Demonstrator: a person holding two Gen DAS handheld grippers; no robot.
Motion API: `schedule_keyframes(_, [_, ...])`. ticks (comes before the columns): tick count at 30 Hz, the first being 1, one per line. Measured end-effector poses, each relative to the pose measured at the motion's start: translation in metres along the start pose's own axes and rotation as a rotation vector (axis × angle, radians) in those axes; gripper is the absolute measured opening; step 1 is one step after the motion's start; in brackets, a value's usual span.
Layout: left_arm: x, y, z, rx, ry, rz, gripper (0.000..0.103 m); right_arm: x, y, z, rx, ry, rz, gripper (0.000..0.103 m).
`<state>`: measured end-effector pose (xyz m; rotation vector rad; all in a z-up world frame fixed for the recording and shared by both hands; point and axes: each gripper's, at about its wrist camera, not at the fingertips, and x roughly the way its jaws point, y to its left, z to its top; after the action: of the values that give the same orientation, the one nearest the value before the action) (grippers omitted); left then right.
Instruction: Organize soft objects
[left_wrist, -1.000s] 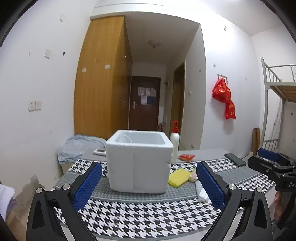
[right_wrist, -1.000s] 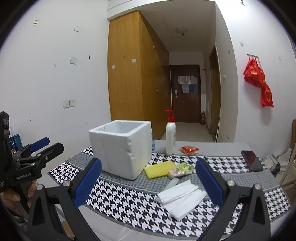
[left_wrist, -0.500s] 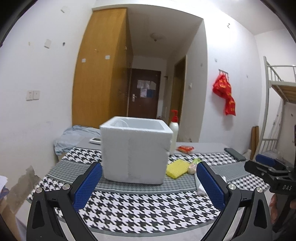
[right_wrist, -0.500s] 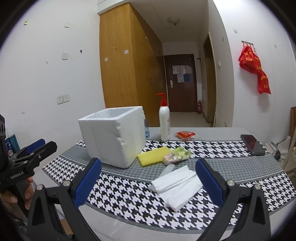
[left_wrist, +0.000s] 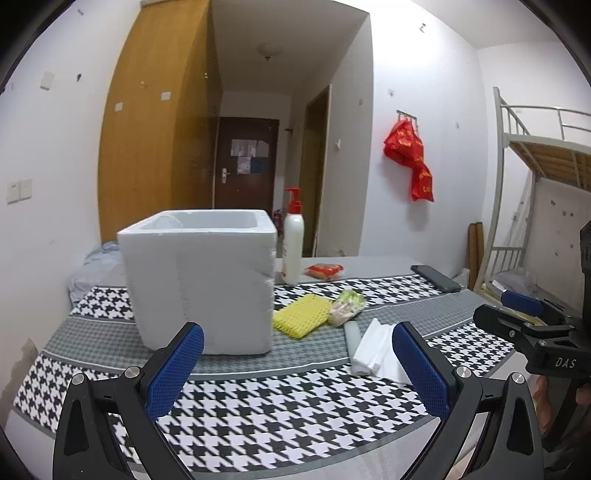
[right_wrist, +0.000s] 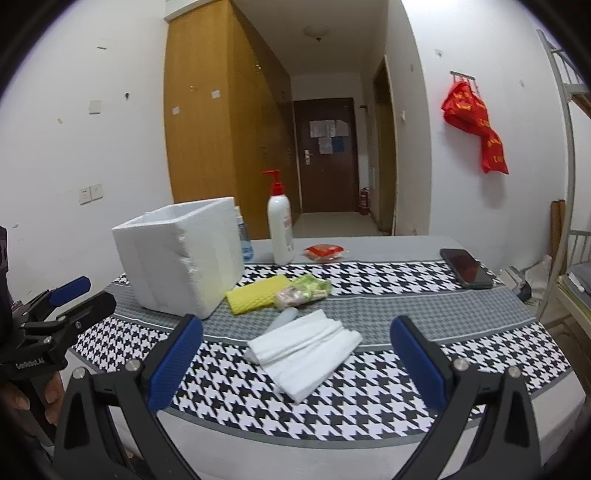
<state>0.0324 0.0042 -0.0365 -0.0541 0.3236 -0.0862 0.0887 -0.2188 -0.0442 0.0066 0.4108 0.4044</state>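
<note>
On the tablecloth (right_wrist: 369, 406), open-topped foam box (left_wrist: 199, 280), contents unseen; both grippers wide.

table (right_wrist: 388, 245) | houndstooth cloth (right_wrist: 388, 398) | foam box (right_wrist: 177, 254) | sponge (right_wrist: 256, 295) | towels (right_wrist: 306, 350)

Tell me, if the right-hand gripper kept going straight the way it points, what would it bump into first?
Probably the folded white cloth, lying between the open right gripper's blue fingers; depth is uncertain, and it might pass above it.
</note>
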Motion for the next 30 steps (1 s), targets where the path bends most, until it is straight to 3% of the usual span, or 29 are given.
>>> schedule_keyframes(11, [0.018, -0.012, 0.001, 0.024, 0.030, -0.022, 0.102, 0.013, -0.016, -0.006, 0.033, 0.038, -0.011, 0.102])
schedule_keyframes(30, [0.052, -0.009, -0.004, 0.021, 0.100, -0.047, 0.102, 0.059, -0.016, -0.015, 0.036, 0.177, -0.013, 0.102])
